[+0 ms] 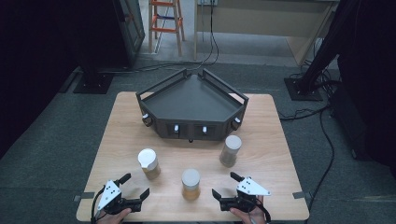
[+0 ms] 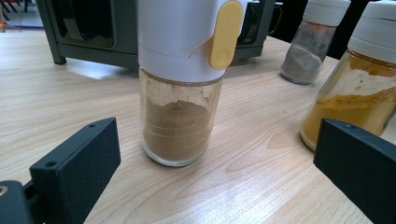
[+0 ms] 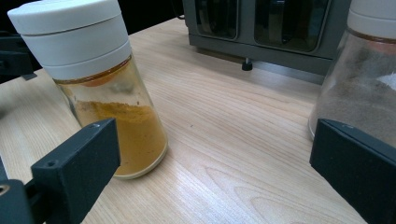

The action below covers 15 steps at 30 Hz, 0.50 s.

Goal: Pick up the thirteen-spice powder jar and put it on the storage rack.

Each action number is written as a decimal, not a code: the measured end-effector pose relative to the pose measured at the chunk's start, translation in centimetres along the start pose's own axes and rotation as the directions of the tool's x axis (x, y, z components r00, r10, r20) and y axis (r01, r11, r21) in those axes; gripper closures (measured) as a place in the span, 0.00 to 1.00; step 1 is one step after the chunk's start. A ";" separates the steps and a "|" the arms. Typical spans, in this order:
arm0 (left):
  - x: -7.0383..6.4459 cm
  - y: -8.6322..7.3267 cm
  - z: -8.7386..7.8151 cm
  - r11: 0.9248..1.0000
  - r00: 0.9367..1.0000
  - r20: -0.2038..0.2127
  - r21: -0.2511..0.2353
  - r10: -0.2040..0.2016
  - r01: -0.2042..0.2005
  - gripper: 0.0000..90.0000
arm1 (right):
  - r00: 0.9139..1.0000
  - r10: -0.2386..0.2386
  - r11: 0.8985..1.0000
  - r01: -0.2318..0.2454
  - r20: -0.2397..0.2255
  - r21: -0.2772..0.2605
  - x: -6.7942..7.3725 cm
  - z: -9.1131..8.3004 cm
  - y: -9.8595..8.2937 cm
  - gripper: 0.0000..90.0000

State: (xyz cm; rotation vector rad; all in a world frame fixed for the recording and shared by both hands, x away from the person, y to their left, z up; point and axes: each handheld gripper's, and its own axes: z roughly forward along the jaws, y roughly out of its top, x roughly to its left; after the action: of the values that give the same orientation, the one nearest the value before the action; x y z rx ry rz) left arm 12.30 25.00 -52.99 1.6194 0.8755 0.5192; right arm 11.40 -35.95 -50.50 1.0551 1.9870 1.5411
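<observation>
I hold both grippers low at the near edge of the wooden table (image 1: 261, 121), each with its jaws spread apart and nothing between them. My landmark is the dark angular tray (image 1: 191, 100) standing at the far middle of the table.

In front of the tray stand three spice jars, all upright and well apart from one another. The jar with the brown powder (image 2: 180, 84) — white cap with a yellow tab — sits in front of the tray's left part, and my left gripper (image 1: 135, 189) rests nearer to me than it, its jaws opened toward the jar without touching it. The jar with the yellow powder (image 3: 100, 93) stands straight out from the tray's middle, the farthest of the three from it, between my two grippers. The jar with the grey powder (image 1: 230, 150) stands closest to the tray, off its right front corner.

My right gripper (image 1: 224, 185) lies to the right of the yellow jar — its jaws frame the bare wood between that jar and the grey one.
</observation>
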 end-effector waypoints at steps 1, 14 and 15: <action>0.0 0.0 0.0 1.000 1.000 0.000 0.002 0.000 0.000 0.00 | 1.000 0.003 1.000 -0.003 -0.002 0.000 0.0 0.0 0.0 0.02; -0.1 0.0 0.1 1.000 1.000 -0.003 0.004 -0.004 0.004 0.00 | 1.000 0.017 1.000 -0.017 -0.007 -0.006 0.0 -0.1 -0.1 0.02; -0.1 0.0 0.1 1.000 1.000 -0.003 0.004 -0.004 0.004 0.00 | 1.000 0.017 1.000 -0.017 -0.007 -0.006 0.0 -0.1 -0.1 0.02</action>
State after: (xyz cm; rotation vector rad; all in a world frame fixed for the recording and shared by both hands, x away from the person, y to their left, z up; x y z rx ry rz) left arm 12.30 24.88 -52.97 1.6212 0.8819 0.5173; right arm 11.28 -35.98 -50.60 1.0685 1.9824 1.5608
